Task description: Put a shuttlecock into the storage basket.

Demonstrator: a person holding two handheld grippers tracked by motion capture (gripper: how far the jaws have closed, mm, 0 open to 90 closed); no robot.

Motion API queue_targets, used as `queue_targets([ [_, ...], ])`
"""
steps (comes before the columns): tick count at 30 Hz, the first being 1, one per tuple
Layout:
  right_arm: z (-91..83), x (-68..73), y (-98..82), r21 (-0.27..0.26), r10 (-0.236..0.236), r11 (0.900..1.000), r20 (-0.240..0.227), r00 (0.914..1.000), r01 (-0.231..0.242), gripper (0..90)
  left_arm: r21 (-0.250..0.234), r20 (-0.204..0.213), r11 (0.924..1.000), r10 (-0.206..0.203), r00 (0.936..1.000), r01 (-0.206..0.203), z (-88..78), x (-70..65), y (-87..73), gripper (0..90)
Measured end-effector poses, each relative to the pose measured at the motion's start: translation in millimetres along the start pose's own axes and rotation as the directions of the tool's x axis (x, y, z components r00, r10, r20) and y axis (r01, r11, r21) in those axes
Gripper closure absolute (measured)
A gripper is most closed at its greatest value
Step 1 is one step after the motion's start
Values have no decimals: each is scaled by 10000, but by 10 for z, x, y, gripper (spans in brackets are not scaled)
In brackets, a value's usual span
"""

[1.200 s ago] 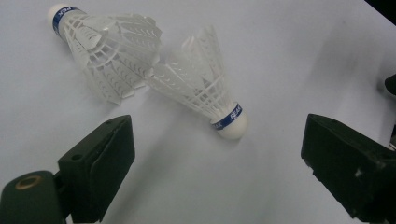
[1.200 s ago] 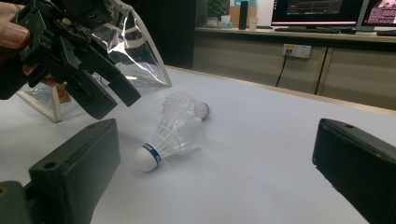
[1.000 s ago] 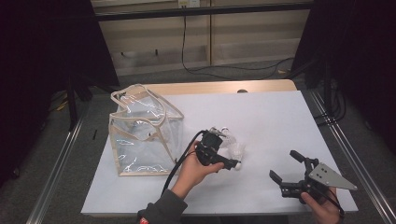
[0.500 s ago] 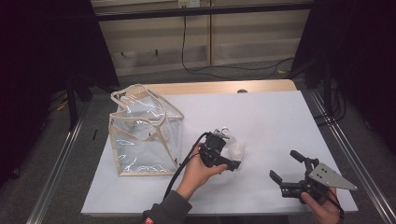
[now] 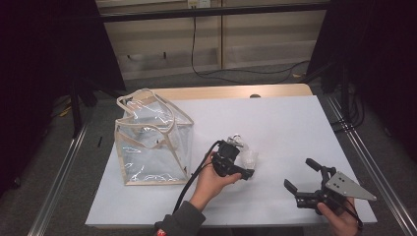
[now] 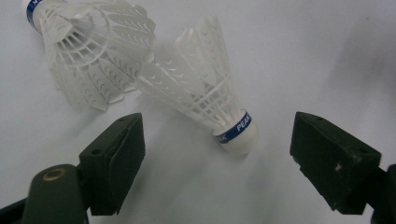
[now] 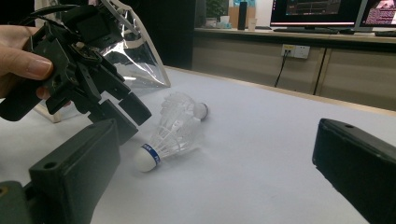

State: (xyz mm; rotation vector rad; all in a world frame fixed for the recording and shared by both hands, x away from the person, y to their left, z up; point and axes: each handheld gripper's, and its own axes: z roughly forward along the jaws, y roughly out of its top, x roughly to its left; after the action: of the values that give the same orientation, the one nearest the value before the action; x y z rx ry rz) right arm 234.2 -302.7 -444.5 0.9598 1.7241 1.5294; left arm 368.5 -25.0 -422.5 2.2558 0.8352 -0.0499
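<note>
— White feathers are nearly all the high view gives of the two shuttlecocks: a pale blur just right of the left gripper [image 5: 239, 169], near the middle of the white surface [image 5: 295, 132], partly hidden behind the gripper's body.

— The left gripper view clears that up. The nearer shuttlecock [image 6: 212, 105] lies on its side, its blue-banded cork pointing between the spread fingers [image 6: 114, 158], which have just been closing a little but touch nothing. The second shuttlecock [image 6: 88, 51] lies behind it, feathers overlapping, its cork cut off at the top edge.

— And the right gripper [image 5: 302, 189]?

— It hovers at the near right of the surface, fingers wide apart and empty. Its own view shows both shuttlecocks from the side, with the left gripper's fingers just over the nearer one.

— The clear bag [image 5: 152, 142]?

— It stands well left of them; its contents are hard to make out.
</note>
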Motion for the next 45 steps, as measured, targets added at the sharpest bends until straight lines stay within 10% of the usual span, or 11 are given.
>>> queue_targets([
  [45,-10,-5,-1,4,4,10000,37,10000,-4,8,-84,209,9999,-112,9997,114,267,-103,-47,503],
])
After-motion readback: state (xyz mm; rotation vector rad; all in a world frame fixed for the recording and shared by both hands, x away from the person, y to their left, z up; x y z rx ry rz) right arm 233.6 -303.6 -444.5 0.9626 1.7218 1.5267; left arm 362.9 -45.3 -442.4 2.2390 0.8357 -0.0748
